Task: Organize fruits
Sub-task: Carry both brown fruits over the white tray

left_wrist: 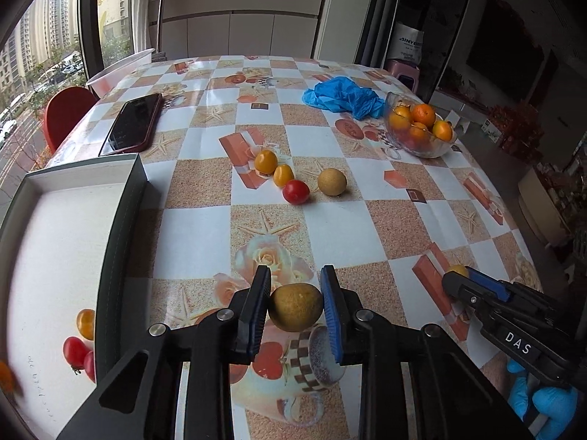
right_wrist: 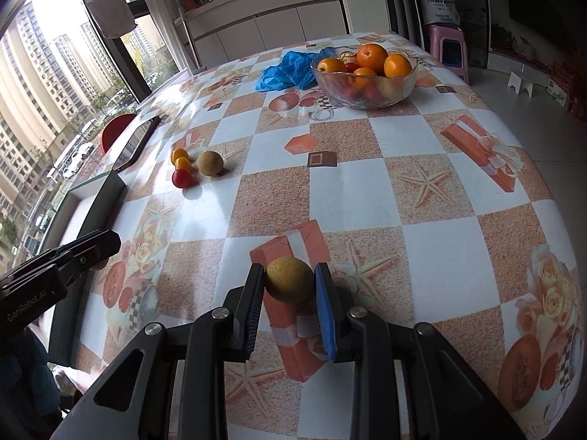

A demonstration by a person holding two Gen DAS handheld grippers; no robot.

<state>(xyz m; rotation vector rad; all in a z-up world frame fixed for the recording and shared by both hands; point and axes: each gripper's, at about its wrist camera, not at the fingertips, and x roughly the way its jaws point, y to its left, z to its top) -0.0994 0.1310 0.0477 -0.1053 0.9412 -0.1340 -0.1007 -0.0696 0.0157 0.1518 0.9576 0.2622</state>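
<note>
My left gripper [left_wrist: 295, 288] is shut on a round tan fruit [left_wrist: 295, 310] just above the tablecloth, beside a dark box [left_wrist: 123, 212] with a white inside. The box holds a yellow tomato [left_wrist: 86, 323] and red tomatoes [left_wrist: 75, 352] at its near corner. My right gripper [right_wrist: 290, 271] is shut on a second tan fruit [right_wrist: 290, 286], low over the table. In the middle of the table lie two yellow tomatoes [left_wrist: 266, 161], a red tomato [left_wrist: 295, 191] and another tan fruit [left_wrist: 331, 182]. The right gripper [left_wrist: 460, 274] also shows at the right in the left wrist view.
A glass bowl [left_wrist: 436, 148] of oranges stands at the far right, with a crumpled blue glove [left_wrist: 341, 97] behind it. A phone [left_wrist: 134, 123] lies at the far left beyond the box. The table's right edge [right_wrist: 550, 183] drops to the floor.
</note>
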